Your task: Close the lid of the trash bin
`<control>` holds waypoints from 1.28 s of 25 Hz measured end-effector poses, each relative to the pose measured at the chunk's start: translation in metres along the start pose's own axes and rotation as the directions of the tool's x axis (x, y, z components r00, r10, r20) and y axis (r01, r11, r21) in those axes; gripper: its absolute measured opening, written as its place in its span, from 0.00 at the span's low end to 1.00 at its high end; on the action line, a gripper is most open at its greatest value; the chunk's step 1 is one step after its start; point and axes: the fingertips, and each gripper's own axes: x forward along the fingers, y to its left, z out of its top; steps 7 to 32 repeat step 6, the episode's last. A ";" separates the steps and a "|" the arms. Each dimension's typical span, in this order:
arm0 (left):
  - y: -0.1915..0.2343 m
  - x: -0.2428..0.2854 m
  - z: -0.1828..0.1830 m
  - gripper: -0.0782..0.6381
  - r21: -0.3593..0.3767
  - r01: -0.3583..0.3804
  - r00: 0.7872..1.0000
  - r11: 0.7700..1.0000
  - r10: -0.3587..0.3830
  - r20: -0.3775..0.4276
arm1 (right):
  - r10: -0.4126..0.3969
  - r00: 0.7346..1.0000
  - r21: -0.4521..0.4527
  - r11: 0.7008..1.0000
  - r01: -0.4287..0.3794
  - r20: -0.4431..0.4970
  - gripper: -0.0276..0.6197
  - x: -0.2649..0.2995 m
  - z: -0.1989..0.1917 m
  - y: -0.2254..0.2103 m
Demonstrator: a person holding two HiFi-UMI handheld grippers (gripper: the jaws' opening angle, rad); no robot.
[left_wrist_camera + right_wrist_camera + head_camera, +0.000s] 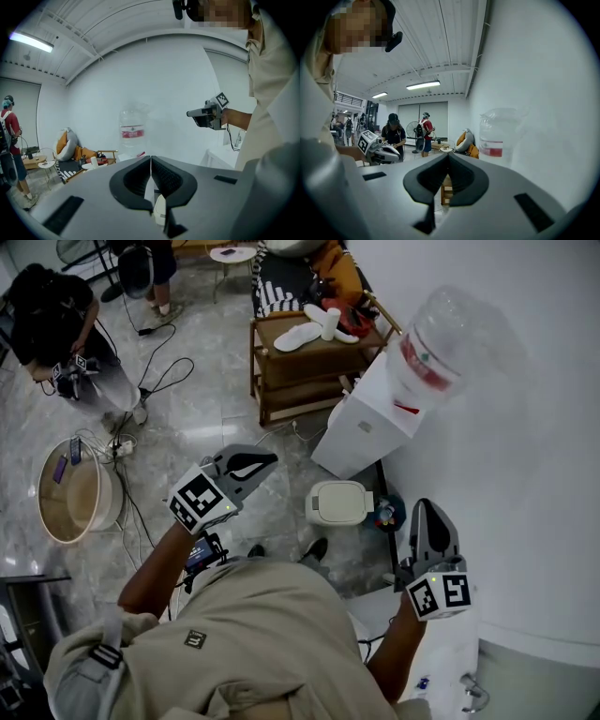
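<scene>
**Bin lid down, both claws closed on nothing**

The trash bin point(338, 502) is seen in the head view as a small white bin with rounded corners. It stands on the floor near the foot of the white wall point(525, 446). Its lid lies flat on the rim, and no gap can be made out.

The largest neighbour is the white water dispenser point(370, 423), just beyond the bin, with an upturned clear bottle point(439, 341) on top. Farther back a wooden rack point(309, 357) is seen with white slippers laid on it. A round tan basin point(73, 495) stands well apart on the left. A small dark blue object point(386, 514) sits just beside the bin on the wall side and is too small to identify. The person's shoe point(315, 549) is near the bin's front edge. Bare floor is left open to the bin's left and front.

The floor point(206, 409) is glossy grey marbled tile, crossed by black cables point(164, 371). Another person point(66, 334) stands at the far left.

The left gripper point(267, 461) is held up to the left of the bin and the right gripper point(427, 509) to its right, both apart from it. In the left gripper view the jaws are pressed together with nothing between them, as are those in the right gripper view.
</scene>
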 end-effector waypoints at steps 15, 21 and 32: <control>-0.002 -0.002 -0.003 0.13 -0.010 0.004 1.000 1.000 -0.004 -0.006 | -0.006 1.000 -0.001 1.000 0.006 -0.009 0.08 -0.002 -0.002 0.002; -0.002 -0.002 -0.003 0.13 -0.010 0.004 1.000 1.000 -0.004 -0.006 | -0.006 1.000 -0.001 1.000 0.006 -0.009 0.08 -0.002 -0.002 0.002; -0.002 -0.002 -0.003 0.13 -0.010 0.004 1.000 1.000 -0.004 -0.006 | -0.006 1.000 -0.001 1.000 0.006 -0.009 0.08 -0.002 -0.002 0.002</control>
